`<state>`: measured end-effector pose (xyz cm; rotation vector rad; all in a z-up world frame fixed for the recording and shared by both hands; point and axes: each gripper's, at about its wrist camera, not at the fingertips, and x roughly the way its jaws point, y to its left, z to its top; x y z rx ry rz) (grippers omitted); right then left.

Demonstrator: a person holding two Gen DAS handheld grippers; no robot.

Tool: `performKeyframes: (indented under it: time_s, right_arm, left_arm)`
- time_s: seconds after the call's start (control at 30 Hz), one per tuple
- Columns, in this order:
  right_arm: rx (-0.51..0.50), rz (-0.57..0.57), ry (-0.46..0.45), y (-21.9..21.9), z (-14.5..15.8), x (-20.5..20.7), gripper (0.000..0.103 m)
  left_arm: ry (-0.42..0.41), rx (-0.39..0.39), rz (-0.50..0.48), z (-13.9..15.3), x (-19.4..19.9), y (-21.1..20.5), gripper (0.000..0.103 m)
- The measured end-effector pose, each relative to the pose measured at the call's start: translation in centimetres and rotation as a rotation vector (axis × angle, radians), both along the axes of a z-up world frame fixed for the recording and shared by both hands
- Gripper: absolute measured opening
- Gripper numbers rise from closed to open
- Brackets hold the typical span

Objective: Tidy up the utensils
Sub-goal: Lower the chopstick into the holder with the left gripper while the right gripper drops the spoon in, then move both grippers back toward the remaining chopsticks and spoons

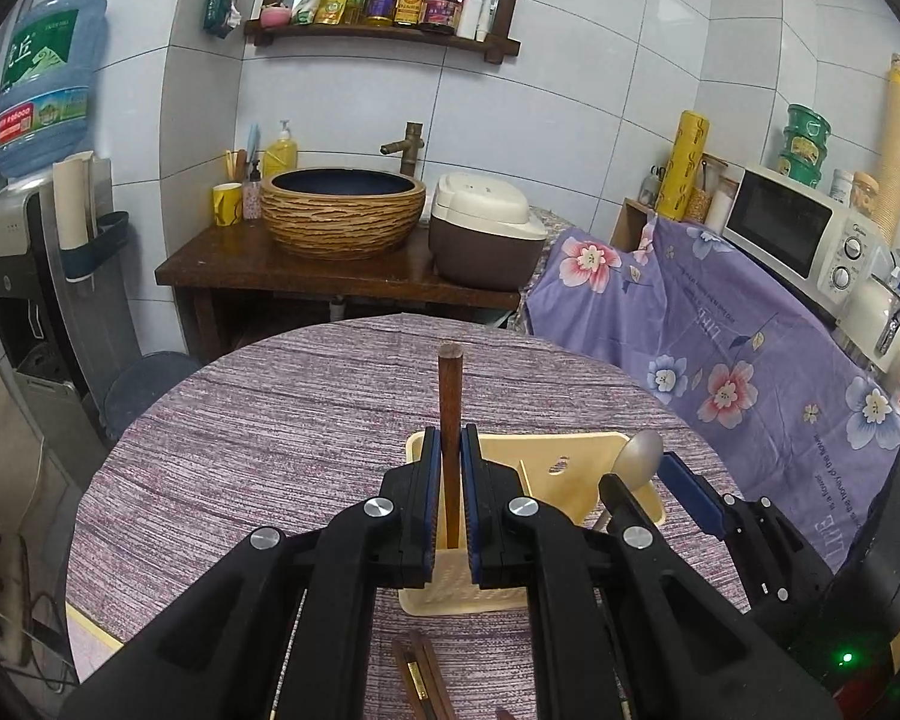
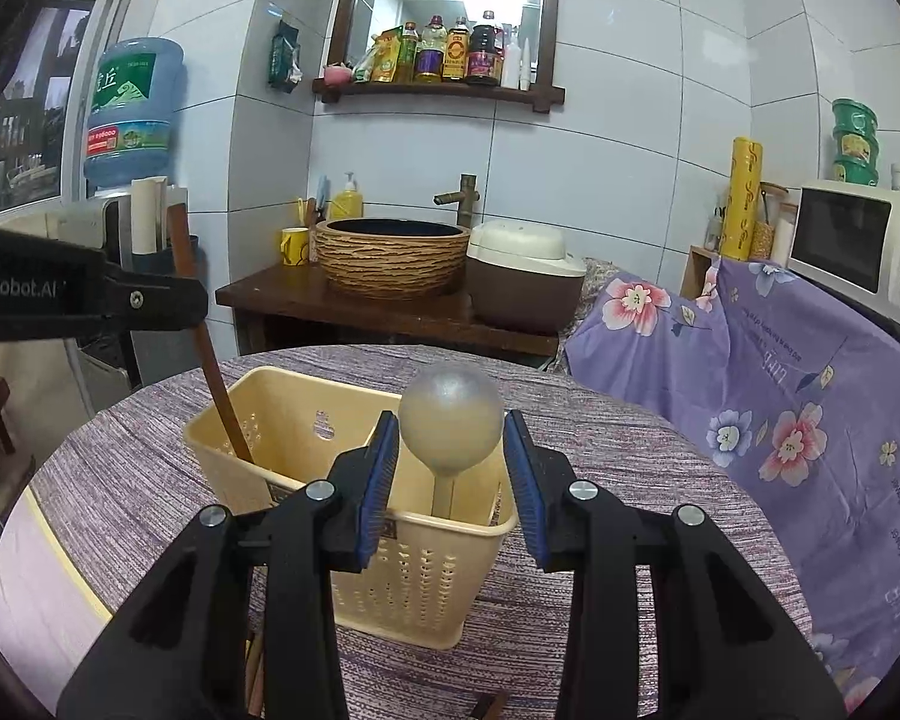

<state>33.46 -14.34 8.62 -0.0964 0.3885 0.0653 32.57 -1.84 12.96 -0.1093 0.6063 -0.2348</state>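
So the left gripper (image 1: 449, 480) is pinched nearly closed on a brown wooden stick (image 1: 450, 396), which stands upright with its lower end down in the cream utensil basket (image 1: 570, 456). The right gripper (image 2: 453, 480) is spread wide and grips nothing; a silver spoon (image 2: 452, 423) sits bowl-up between its blue pads (image 2: 378, 480), handle inside the basket, touching neither pad as far as I can tell. The basket sits on the striped round table (image 1: 258, 420). More dark utensils (image 1: 420, 678) lie at 6 o'clock of the basket. Floral cloth (image 2: 750, 372) hangs at 3 o'clock.
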Motion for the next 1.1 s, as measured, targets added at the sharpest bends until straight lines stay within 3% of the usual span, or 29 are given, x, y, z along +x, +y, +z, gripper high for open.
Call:
performKeyframes:
  time_s: [0.1,0.17,0.23,0.3,0.47,0.63,0.73,1.1]
  right_arm:
    - [0.009,0.001,-0.018,-0.3,0.1,-0.7,0.038]
    - [0.02,-0.001,-0.02,-0.7,0.3,-1.3,0.04]
    - [0.047,0.005,-0.014,-1.2,0.4,-2.3,0.046]
    - [0.085,0.016,0.01,-1.9,0.4,-3.5,0.046]
    - [0.113,0.03,0.138,-3.1,-1.4,-6.8,0.056]
    - [0.102,0.006,0.227,-3.3,-4.9,-10.7,0.056]
    - [0.101,-0.03,0.244,-3.7,-6.8,-12.6,0.058]
    - [0.13,-0.051,0.311,-4.4,-9.9,-14.9,0.063]
  left_arm:
    - [-0.004,-0.009,-0.006,0.1,-0.5,0.1,0.009]
    - [-0.017,-0.007,-0.008,0.3,-1.3,0.2,0.015]
    - [-0.041,-0.007,-0.005,0.5,-2.3,0.7,0.042]
    - [-0.062,-0.009,0.007,0.2,-3.8,1.4,0.053]
    - [-0.009,0.034,0.02,-3.3,-7.1,2.7,0.053]
    - [0.141,0.094,-0.005,-9.8,-9.4,2.7,0.046]
    - [0.222,0.077,-0.02,-12.8,-10.4,2.8,0.043]
    - [0.281,0.134,-0.073,-16.2,-12.4,0.4,0.041]
